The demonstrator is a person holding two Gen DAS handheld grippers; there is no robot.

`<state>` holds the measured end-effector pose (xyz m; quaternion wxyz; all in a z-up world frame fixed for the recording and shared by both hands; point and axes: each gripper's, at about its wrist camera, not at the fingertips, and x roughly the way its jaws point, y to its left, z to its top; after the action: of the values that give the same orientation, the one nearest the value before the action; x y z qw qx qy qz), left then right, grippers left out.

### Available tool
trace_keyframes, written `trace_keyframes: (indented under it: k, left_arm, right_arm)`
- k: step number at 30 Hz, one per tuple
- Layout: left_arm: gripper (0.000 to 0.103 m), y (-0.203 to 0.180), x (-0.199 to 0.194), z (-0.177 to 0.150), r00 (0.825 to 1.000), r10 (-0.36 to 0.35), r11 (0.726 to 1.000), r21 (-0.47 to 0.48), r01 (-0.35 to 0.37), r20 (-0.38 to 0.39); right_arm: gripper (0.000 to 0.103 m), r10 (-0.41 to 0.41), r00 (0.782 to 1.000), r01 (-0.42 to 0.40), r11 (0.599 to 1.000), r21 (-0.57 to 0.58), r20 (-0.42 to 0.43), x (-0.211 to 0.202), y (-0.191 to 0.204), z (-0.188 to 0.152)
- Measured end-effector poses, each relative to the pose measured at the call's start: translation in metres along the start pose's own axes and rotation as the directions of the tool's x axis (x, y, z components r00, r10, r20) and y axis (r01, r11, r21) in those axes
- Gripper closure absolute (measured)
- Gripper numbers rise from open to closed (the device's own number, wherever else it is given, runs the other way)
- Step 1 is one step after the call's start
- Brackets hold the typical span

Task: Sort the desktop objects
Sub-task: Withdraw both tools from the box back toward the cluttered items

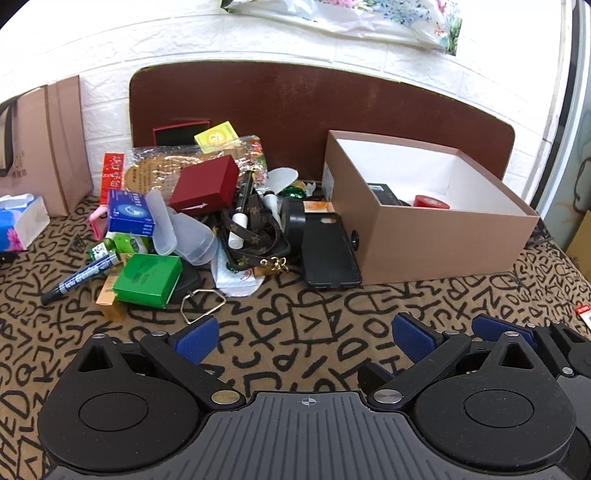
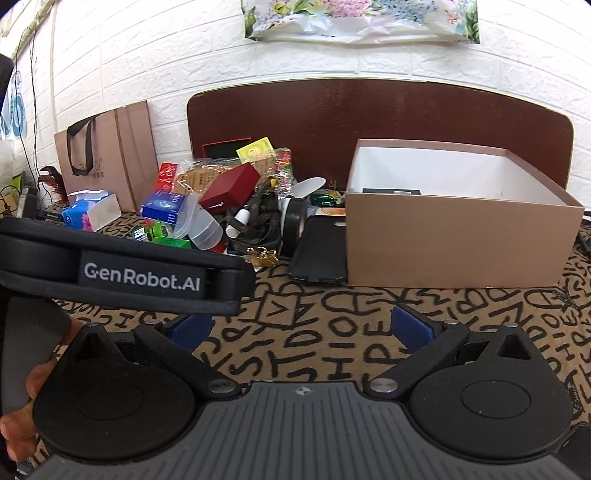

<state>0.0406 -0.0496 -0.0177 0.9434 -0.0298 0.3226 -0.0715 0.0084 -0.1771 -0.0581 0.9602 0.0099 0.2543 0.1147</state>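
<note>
Bench [image 1: 303, 332] with letter-print cover. Open box [image 1: 436, 236] sits right, holding a red tape roll [image 1: 430, 201] and a black item. Clutter pile left of box: phone case [image 1: 328, 251] flat, touching the box front; red box [image 1: 207, 184] on top of pile; green box [image 1: 147, 275] at front; marker [image 1: 79, 277] leftmost. Left hand-held gripper [image 1: 306, 338] and right hand-held gripper [image 2: 301, 328] both spread wide, empty, low over the bench, near the pile.

A white brick-pattern wall [image 2: 207, 66] stood behind the bench. A dark brown board [image 1: 295, 107] leaned against it at twelve o'clock, a floral plastic bag [image 2: 362, 18] hung above, and a letter-patterned cloth [image 1: 314, 321] covered the bench.
</note>
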Motion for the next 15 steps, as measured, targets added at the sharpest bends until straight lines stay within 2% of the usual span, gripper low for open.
trace_keyframes:
  k: [9, 15]
  left_arm:
    - [0.0, 0.008, 0.003, -0.003, 1.0, -0.004, 1.0, -0.001, 0.004, -0.022]
    - [0.0, 0.046, 0.008, -0.007, 1.0, 0.015, 0.999, -0.041, -0.016, -0.026]
  right_arm:
    - [0.0, 0.001, 1.0, -0.001, 1.0, 0.006, -0.005, 0.004, 0.008, 0.001]
    - [0.0, 0.033, 0.999, -0.034, 0.999, -0.033, -0.026, 0.014, 0.021, 0.0]
